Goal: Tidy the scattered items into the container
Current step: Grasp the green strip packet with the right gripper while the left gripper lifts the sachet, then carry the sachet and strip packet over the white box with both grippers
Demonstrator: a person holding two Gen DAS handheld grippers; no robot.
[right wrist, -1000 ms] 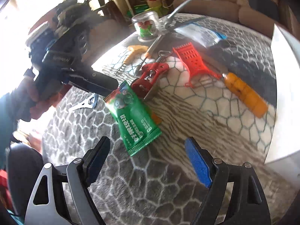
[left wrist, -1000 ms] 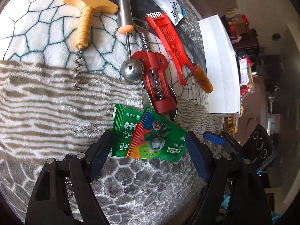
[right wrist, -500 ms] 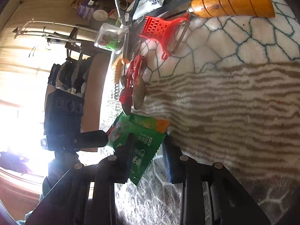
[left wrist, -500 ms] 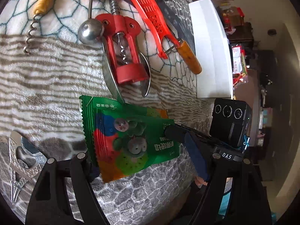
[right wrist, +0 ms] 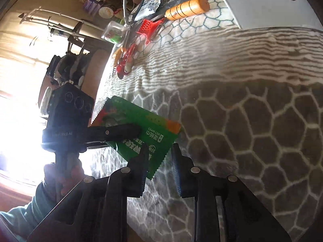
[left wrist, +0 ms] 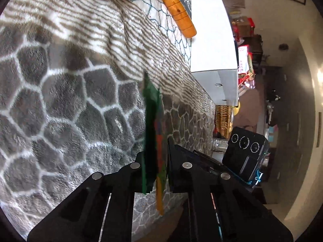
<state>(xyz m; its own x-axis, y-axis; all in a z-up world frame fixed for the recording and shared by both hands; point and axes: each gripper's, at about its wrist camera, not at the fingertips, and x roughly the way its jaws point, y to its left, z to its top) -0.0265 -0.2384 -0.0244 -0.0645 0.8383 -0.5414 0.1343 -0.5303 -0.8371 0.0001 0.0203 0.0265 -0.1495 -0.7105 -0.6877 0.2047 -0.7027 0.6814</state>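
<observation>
- left gripper [left wrist: 155,161]: jaws closing on the green wet-wipes packet [left wrist: 153,133]; in its own view the packet sits edge-on between the pads, clamped, lifted off the blanket [left wrist: 60,100].
- right gripper [right wrist: 158,161]: jaws opening. Packet's serrated corner [right wrist: 157,161] is in the gap, but daylight shows beside the right-hand pad, so I read it as letting go, not pinching.
- From the right wrist view the left gripper's finger [right wrist: 121,133] lies across the packet's face; packet is tilted, in the air just over the blanket.
- Step in hand, my read: hand-over to the left, then carry to the white box [left wrist: 212,40], which sits near, at the blanket's far edge.
- Do it well: back the right one out straight so it doesn't drag the corner; hold the left clamp firm, the film looks slippery.
- Come over the box rim before releasing; from here the opening isn't visible, so check it first.
- Left on the blanket: wooden-handled peeler [right wrist: 181,10], red corkscrew [right wrist: 123,62], other bits further up.
</observation>
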